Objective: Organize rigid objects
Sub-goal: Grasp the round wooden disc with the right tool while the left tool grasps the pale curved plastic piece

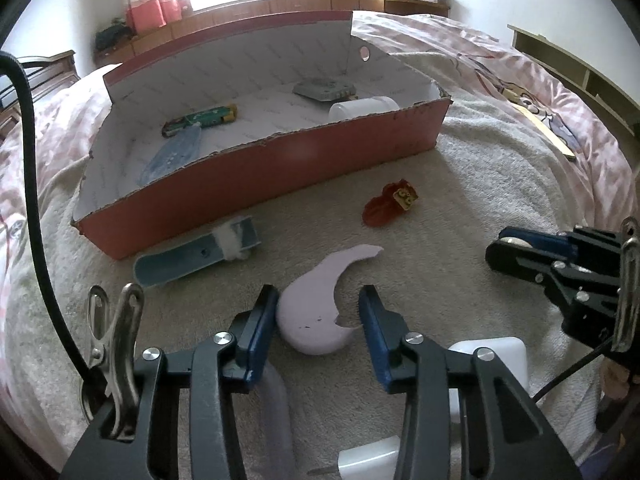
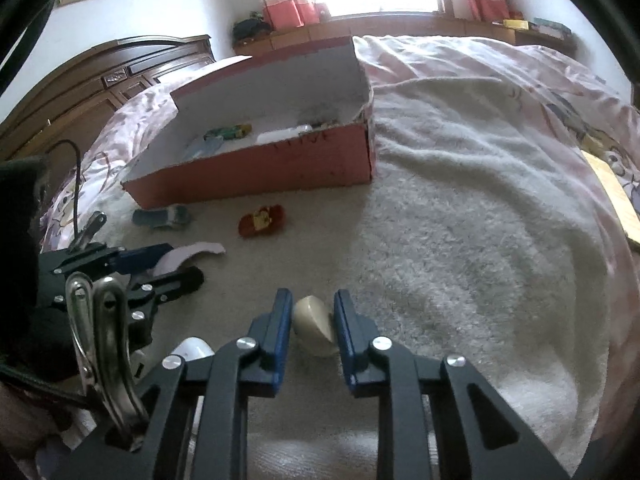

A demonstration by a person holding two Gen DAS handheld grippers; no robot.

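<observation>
blue piece: lies on the towel just outside the box's near wall, left of the left gripper, long axis running left to right.
left gripper: fingers apart, straddling the wide end of the pale curved shell; the left finger looks to touch its edge, the right finger stands clear. The shell's long axis curves away from the gripper toward the box.
red box: open-topped, straight ahead of both grippers on the bed; already holds a green toy car, a grey block and a white cup.
red toy: loose between shell and box, nearer the right gripper.
right gripper: closed in on a cream rounded piece, both blue pads apparently against it; the box lies ahead and slightly left.
writing: faint dark marks on the box's near wall in the right wrist view, not readable; no brand visible.
</observation>
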